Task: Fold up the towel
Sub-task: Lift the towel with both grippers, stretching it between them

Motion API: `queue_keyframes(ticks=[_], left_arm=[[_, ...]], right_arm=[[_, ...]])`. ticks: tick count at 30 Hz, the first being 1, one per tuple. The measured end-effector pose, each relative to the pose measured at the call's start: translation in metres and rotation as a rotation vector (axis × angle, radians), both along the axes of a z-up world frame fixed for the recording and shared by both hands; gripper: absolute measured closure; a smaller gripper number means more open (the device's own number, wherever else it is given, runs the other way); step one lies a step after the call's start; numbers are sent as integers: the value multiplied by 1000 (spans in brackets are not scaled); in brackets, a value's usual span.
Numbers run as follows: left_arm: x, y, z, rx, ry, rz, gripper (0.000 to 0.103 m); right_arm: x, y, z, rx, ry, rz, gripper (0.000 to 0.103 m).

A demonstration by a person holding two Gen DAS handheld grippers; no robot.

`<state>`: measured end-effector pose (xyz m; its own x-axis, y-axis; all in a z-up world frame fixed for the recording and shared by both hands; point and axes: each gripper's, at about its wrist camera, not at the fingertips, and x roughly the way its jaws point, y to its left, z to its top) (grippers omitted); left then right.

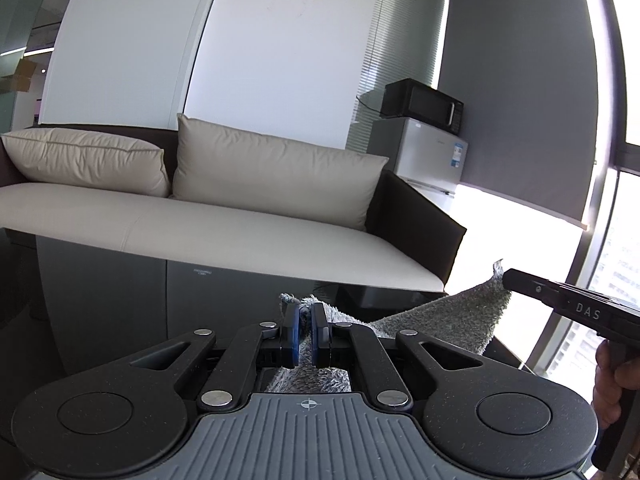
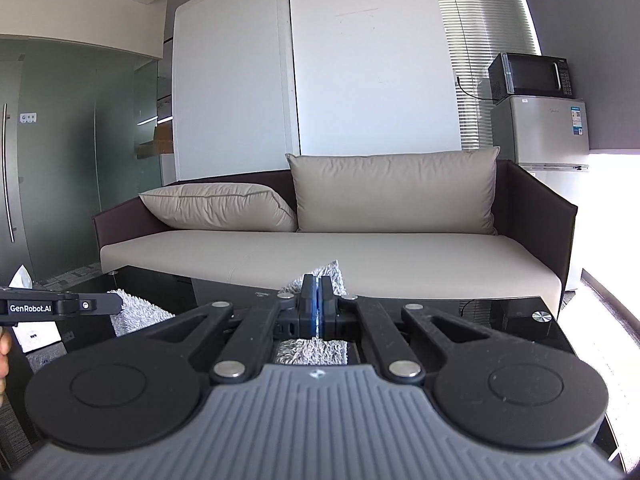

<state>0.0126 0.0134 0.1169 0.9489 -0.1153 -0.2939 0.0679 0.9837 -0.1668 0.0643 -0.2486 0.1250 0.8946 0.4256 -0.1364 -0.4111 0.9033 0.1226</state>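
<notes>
A grey shaggy towel [image 1: 444, 320] hangs stretched between both grippers, lifted above a dark glass table. My left gripper [image 1: 305, 322] is shut on one corner of it, and the cloth runs down between its fingers. The right gripper [image 1: 510, 280] shows at the right of the left wrist view, pinching the other corner. In the right wrist view my right gripper [image 2: 317, 300] is shut on the towel [image 2: 310, 350], whose corner sticks up past the fingertips. The left gripper [image 2: 118, 305] shows at the left there, holding its towel corner.
A beige sofa [image 2: 360, 256] with two cushions stands straight ahead behind the dark glass table [image 2: 520, 320]. A small fridge [image 2: 544, 132] with a microwave on top stands at the right. A tissue box [image 2: 22, 280] sits at the left. Bright windows lie to the right.
</notes>
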Motion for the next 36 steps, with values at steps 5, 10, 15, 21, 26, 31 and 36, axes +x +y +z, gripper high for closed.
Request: queue_keyframes(ticks=[5,10,15,21,26,31,36], left_arm=[[-9,-5,13,4,-34,-4,98],[-19,-12,24,15,-60,-4,98],[-28,-16,31,23,-77,0,98],[-41,-24,45,45,-109,5,98],[-50,-28,55,48,-128,3,98],[-56,-30,62,50,-133,3,98],[-63,-32,67,47,-138,4,98]], right_arm=[[-19,-5,15,11,-44,-2,103],[-37,-12,29,26,-73,-7,103],[-52,-19,37,27,-86,-17,103],[-69,-27,48,34,-102,-26,103],[-80,-30,56,37,-115,-27,103],[-91,-33,65,39,-130,-27,103],[-100,-37,73,35,-137,-28,103]])
